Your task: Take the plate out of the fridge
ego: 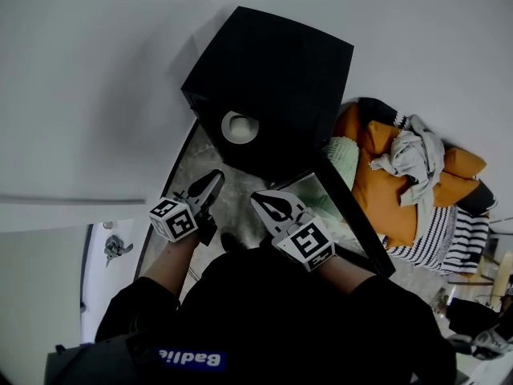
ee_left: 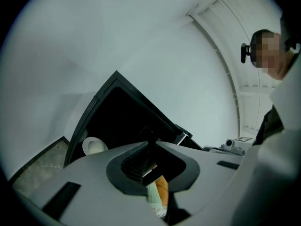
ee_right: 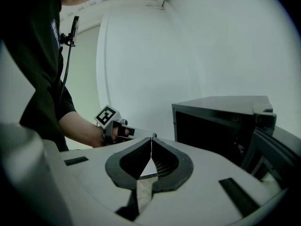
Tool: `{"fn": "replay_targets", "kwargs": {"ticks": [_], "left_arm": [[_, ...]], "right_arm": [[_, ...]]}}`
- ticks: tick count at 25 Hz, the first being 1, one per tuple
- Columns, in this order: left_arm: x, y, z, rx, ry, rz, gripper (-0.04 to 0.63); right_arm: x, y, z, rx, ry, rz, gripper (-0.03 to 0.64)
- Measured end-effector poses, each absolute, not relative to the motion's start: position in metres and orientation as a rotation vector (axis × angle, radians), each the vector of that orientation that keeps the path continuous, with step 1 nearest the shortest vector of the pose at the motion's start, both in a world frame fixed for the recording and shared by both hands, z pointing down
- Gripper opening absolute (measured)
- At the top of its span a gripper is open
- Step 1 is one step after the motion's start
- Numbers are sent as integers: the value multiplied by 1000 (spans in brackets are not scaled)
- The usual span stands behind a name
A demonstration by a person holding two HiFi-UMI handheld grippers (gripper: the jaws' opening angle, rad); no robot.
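Two grippers hung side by side in front of the open fridge (ego: 272, 79), a black box set against a white wall (ego: 96, 70). The plate (ego: 239, 127) sat inside, white, low at the left side of the dark compartment, apart from both tools.

The left gripper (ego: 215, 175) pointed toward that corner with its jaws a crack apart and nothing between them. The right gripper (ego: 258, 199) was clenched tip to tip, empty, just beside the left one.

The fridge door (ego: 357, 215) stood swung out on the right, its long edge running close past the right gripper. Beyond the door lay a heap of clothes (ego: 401, 167) in orange, striped and pale cloth, pressed up to the fridge's right side.

The speckled stone floor (ego: 200, 155) showed bare in front of the opening. The wall closed in on the left of the fridge, the door on the right. Only floor lay between the jaw tips and the plate.
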State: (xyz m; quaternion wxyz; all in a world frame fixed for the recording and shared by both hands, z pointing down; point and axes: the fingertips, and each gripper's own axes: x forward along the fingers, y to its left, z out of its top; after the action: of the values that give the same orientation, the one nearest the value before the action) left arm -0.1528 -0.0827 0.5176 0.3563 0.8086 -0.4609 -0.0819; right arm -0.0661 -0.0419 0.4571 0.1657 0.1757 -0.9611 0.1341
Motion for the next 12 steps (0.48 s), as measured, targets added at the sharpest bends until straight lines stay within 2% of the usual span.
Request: {"fn": "replay_targets", "kwargs": {"ticks": [12], "left_arm": [[-157,-109,568,1871,-1091,-347,108]], "right_arm": [[-52,-49,448,575,-2713,330,12]]}}
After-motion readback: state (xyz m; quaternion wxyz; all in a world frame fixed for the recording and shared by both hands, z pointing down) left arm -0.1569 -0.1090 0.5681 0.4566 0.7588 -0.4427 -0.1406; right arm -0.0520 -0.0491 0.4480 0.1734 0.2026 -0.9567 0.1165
